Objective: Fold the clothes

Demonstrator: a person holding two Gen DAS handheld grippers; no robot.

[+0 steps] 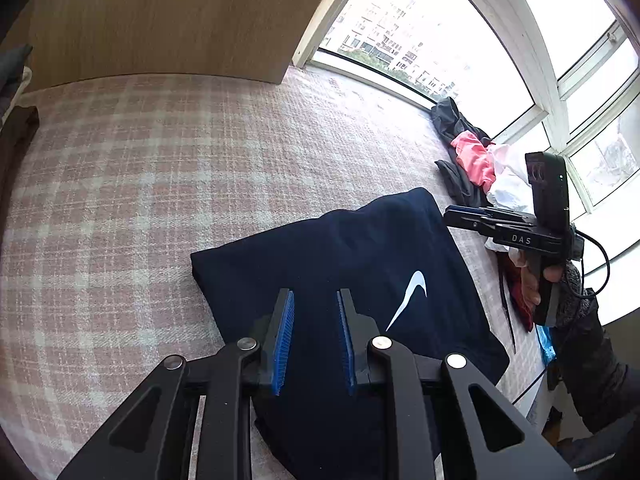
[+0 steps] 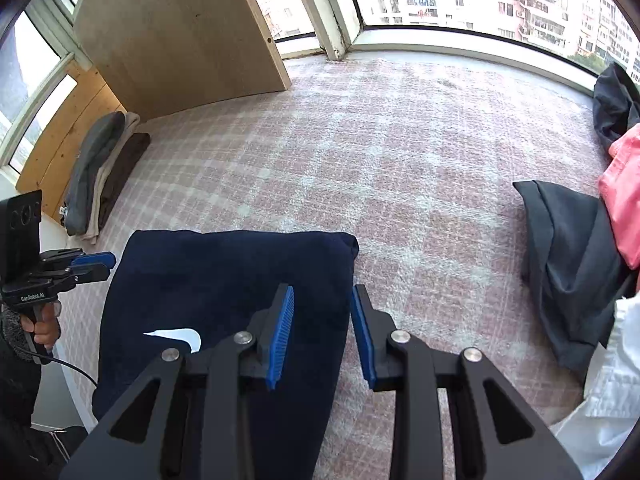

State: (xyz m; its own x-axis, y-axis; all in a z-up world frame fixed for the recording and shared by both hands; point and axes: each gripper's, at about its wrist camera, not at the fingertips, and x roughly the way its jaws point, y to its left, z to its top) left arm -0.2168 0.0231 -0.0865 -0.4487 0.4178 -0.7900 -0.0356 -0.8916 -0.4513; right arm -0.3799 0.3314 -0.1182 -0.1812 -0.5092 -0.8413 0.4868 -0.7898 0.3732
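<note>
A folded navy garment with a white swoosh [image 1: 360, 280] lies on the pink plaid cover; it also shows in the right wrist view [image 2: 224, 280]. My left gripper [image 1: 315, 300] hovers above its near part, jaws open, holding nothing. My right gripper [image 2: 322, 294] hovers over the garment's right edge, jaws open and empty. The right gripper shows in the left wrist view [image 1: 460, 216] beside the garment's far right corner. The left gripper shows in the right wrist view [image 2: 102, 266] at the garment's left edge.
A heap of unfolded clothes, dark grey, pink and white [image 1: 480, 160], lies by the window; it also shows in the right wrist view [image 2: 580, 248]. A stack of folded clothes [image 2: 104, 176] sits at the far left by a wooden panel [image 2: 180, 36]. Windows run along the back.
</note>
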